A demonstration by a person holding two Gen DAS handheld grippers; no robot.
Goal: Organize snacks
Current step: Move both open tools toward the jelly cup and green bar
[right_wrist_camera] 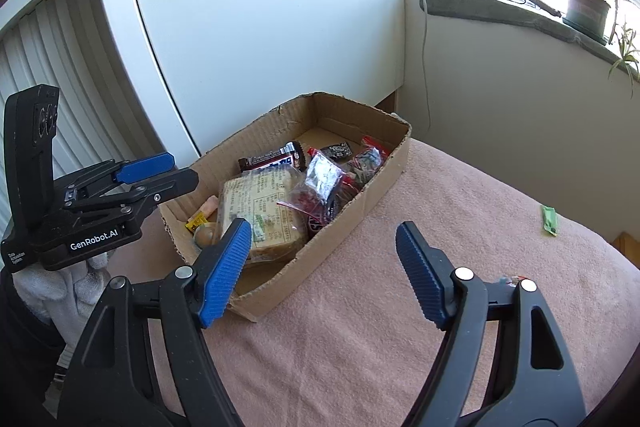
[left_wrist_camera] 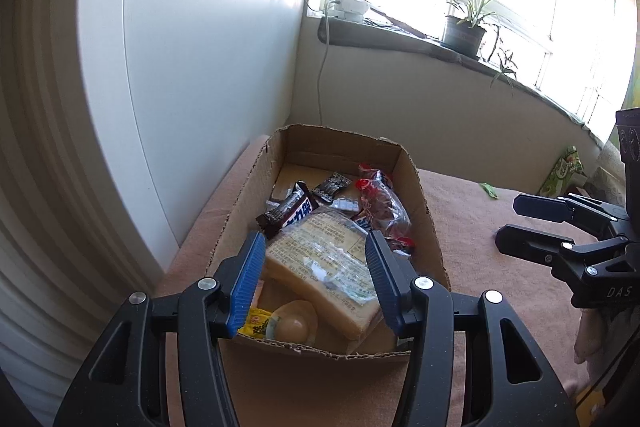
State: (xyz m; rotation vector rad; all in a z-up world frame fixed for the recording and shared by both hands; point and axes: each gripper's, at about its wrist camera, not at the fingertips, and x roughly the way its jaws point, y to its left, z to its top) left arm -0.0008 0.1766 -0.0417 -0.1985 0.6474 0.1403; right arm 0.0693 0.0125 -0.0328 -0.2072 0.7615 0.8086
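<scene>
Cardboard box (right_wrist_camera: pixel 360 195) holds most snacks; green packet (right_wrist_camera: pixel 549 221) lies apart on pink cloth (right_wrist_camera: pixel 360 327); left tongs (left_wrist_camera: pixel 316 269) part-open, empty; right tongs (right_wrist_camera: pixel 322 267) wide, empty.

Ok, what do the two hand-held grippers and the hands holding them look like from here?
Both are black plastic frames with silver pivot pins and ribbed blue finger pads. The left hand-held gripper carries white "GenRobot.AI" lettering, and a white knit glove covers the hand holding it. The right hand-held gripper shows "DAS" embossed on its body.
</scene>
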